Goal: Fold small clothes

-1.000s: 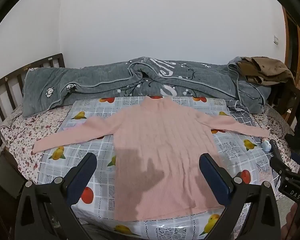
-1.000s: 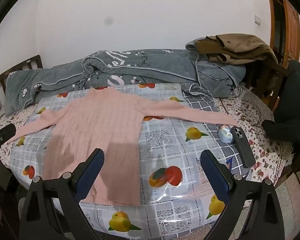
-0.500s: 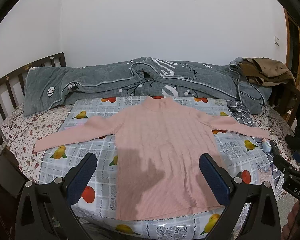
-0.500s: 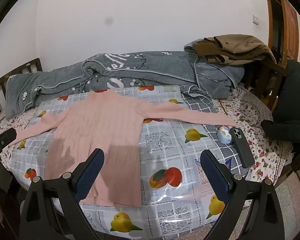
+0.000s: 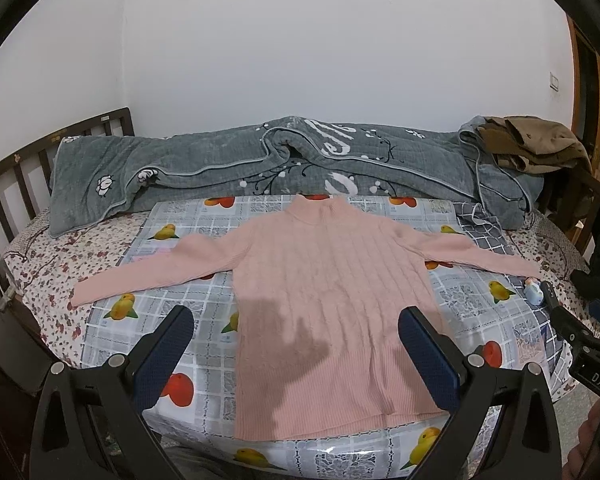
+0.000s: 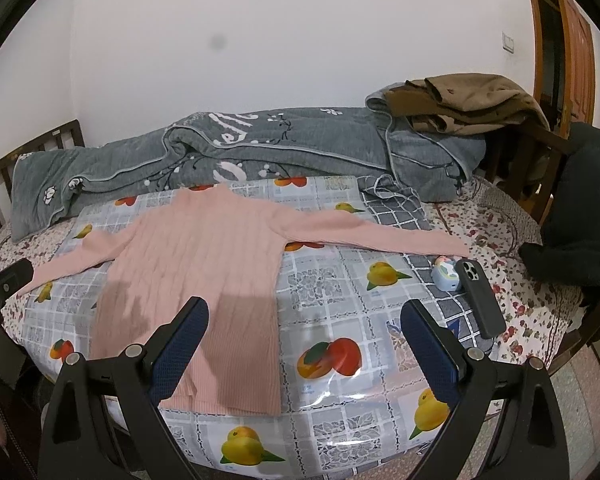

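A pink ribbed sweater (image 5: 324,296) lies flat, front up, on a fruit-print plastic sheet (image 5: 168,304) on the bed, both sleeves spread out sideways. It also shows in the right wrist view (image 6: 204,264). My left gripper (image 5: 296,334) is open and empty, held above the sweater's lower hem. My right gripper (image 6: 304,320) is open and empty, held above the sheet just right of the sweater's hem. Neither gripper touches the cloth.
A rolled grey quilt (image 5: 300,160) lies along the wall behind the sweater. Brown clothes (image 6: 460,100) sit on its right end. A black phone (image 6: 480,296) and a small pastel case (image 6: 446,274) lie near the right sleeve's cuff. A wooden headboard (image 5: 16,172) stands at left.
Both views have shifted slightly; the grippers drew back a little from the bed. The sweater has not moved and both grippers stay open.
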`<state>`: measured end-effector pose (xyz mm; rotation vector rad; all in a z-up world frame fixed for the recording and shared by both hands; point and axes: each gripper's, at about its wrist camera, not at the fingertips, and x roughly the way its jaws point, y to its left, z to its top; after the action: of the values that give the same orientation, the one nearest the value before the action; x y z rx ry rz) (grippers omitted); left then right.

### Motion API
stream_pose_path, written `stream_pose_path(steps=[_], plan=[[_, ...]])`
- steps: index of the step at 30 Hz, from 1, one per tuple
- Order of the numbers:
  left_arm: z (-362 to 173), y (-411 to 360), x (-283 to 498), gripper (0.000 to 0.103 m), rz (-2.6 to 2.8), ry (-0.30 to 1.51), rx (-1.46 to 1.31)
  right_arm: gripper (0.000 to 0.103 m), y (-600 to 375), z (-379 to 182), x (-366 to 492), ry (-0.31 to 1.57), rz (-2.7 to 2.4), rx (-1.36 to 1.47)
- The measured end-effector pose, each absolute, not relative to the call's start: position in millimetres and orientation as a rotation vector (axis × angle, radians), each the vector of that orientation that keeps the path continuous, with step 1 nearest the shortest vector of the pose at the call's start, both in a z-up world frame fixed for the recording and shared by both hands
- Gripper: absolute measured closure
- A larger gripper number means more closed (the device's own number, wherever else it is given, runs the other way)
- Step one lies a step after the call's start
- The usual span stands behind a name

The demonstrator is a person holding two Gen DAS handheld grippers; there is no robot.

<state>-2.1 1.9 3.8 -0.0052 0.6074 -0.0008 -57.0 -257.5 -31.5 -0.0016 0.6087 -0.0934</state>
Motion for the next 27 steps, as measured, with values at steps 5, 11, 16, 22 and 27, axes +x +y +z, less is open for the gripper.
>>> stream_pose_path(steps=[5,11,16,22,27], plan=[[6,2,-2,0.000,-0.002,0.606,-0.006,0.007,-256,-30,-58,0.604,-0.093,-0.002],[13,6,-5,0.000,0.000,0.601,-0.011,0.007,-255,-28,-59,0.602,-0.090,-0.003],[13,6,-5,0.000,0.000,0.601,-0.012,0.007,-253,-25,-59,0.598,-0.085,-0.004],[13,7,-5,0.000,0.001,0.601,-0.014,0.007,-253,-23,-60,0.594,-0.081,0.002],[13,8,-5,0.000,0.001,0.601,-0.016,0.007,-253,-23,-60,0.595,-0.082,0.002]])
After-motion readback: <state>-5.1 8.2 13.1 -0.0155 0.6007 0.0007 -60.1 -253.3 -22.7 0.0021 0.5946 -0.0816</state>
